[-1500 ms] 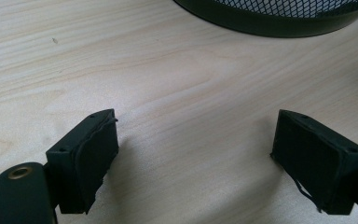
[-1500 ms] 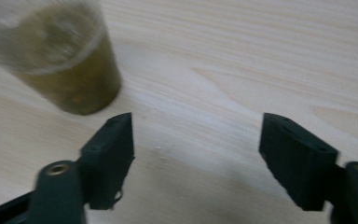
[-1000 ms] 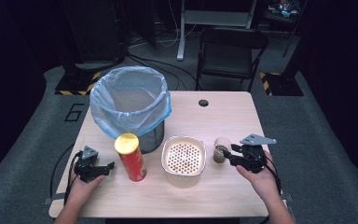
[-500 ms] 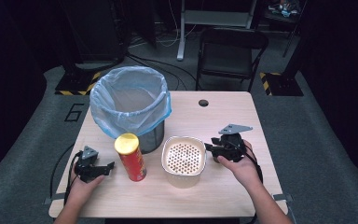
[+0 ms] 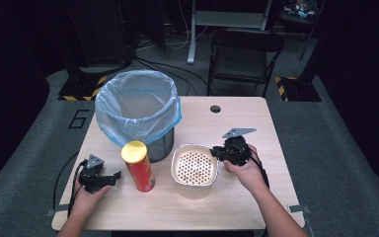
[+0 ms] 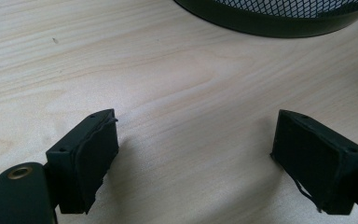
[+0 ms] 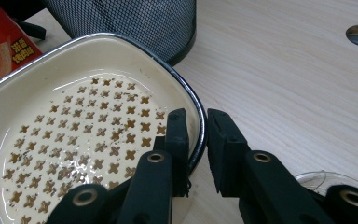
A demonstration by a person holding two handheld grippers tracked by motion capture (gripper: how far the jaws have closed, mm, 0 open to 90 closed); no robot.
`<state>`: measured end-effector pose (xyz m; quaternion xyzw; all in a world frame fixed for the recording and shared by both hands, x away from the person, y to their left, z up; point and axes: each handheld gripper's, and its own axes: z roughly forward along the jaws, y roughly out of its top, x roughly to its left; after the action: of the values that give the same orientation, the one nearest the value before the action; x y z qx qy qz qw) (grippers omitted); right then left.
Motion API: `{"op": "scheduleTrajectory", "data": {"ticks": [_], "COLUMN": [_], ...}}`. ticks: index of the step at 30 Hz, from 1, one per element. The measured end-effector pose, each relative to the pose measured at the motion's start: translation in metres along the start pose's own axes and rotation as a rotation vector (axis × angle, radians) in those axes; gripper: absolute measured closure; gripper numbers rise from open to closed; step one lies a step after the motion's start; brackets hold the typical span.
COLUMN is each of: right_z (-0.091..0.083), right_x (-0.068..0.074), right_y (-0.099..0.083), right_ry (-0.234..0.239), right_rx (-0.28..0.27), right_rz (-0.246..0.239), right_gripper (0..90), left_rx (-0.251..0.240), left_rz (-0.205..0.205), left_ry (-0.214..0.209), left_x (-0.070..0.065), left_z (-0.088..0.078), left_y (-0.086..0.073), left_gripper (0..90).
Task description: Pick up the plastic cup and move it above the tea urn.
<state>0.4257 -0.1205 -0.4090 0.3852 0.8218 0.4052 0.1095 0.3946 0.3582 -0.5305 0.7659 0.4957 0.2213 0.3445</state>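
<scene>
Left claw (image 5: pixel 109 177): we rest it on the near left of the tabletop (image 5: pixel 237 118), jaws wide with bare wood between them, holding nothing; it waits out of the way.
Bin (image 5: pixel 137 112): mesh, lined with a blue bag, standing far left of middle, mouth up, likely ready to take whatever we tip in.
Can (image 5: pixel 138 167): red with a yellow lid, upright just near the bin, left of the dish.
Dish (image 5: pixel 193 170): cream, perforated with small crosses, dark-rimmed, at the middle near the bin.
Right claw (image 7: pixel 196 140): its jaws have just been closing and now pinch the dish's right rim, one pad inside, one outside, so we can lift it by the edge.
</scene>
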Motion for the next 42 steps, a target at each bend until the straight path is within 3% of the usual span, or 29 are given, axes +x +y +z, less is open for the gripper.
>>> {"op": "scheduleTrajectory", "data": {"ticks": [6, 18, 20, 21, 22, 24, 25, 27, 28, 29, 30, 34, 42], "right_z": [-0.008, -0.033, -0.038, -0.038, -0.048, -0.052, -0.056, -0.063, -0.063, -0.063, -0.059, -0.048, -0.031], "right_x": [0.005, 0.011, 0.011, 0.011, 0.008, 0.006, 0.003, -0.008, -0.019, -0.019, -0.031, -0.046, -0.049], "right_y": [-0.007, -0.032, -0.034, -0.034, -0.032, -0.031, -0.03, -0.029, -0.032, -0.032, -0.037, -0.049, -0.06], "right_ry": [0.004, 0.02, 0.027, 0.027, 0.008, -0.003, -0.031, -0.132, -0.157, -0.157, -0.143, -0.143, -0.165], "right_rx": [0.011, -0.005, -0.03, -0.03, -0.088, -0.106, -0.128, -0.15, -0.144, -0.144, -0.134, -0.121, -0.097], "right_rz": [-0.037, -0.035, -0.015, -0.015, -0.001, 0.005, -0.002, -0.045, -0.039, -0.039, -0.014, 0.002, -0.039], "right_gripper": [79.1, 79.0, 64.7, 64.7, 55.1, 51.9, 48.8, 42.0, 38.2, 38.2, 33.1, 30.7, 19.1], "left_rx": [0.0, 0.0, 0.0, 0.0, 0.0, 0.0, 0.0, 0.0, 0.0, 0.0, 0.0, 0.0, 0.0], "left_rz": [0.0, 0.0, 0.0, 0.0, 0.0, 0.0, 0.0, 0.0, 0.0, 0.0, 0.0, 0.0, 0.0], "left_ry": [0.0, 0.0, 0.0, 0.0, 0.0, 0.0, 0.0, 0.0, 0.0, 0.0, 0.0, 0.0, 0.0], "left_x": [0.0, 0.0, 0.0, 0.0, 0.0, 0.0, 0.0, 0.0, 0.0, 0.0, 0.0, 0.0, 0.0], "left_z": [0.0, 0.0, 0.0, 0.0, 0.0, 0.0, 0.0, 0.0, 0.0, 0.0, 0.0, 0.0, 0.0], "left_y": [0.0, 0.0, 0.0, 0.0, 0.0, 0.0, 0.0, 0.0, 0.0, 0.0, 0.0, 0.0, 0.0], "left_gripper": [14.0, 14.0, 14.0, 14.0, 14.0, 14.0, 13.9, 14.0, 14.0, 14.0, 14.0, 14.0, 14.0]}}
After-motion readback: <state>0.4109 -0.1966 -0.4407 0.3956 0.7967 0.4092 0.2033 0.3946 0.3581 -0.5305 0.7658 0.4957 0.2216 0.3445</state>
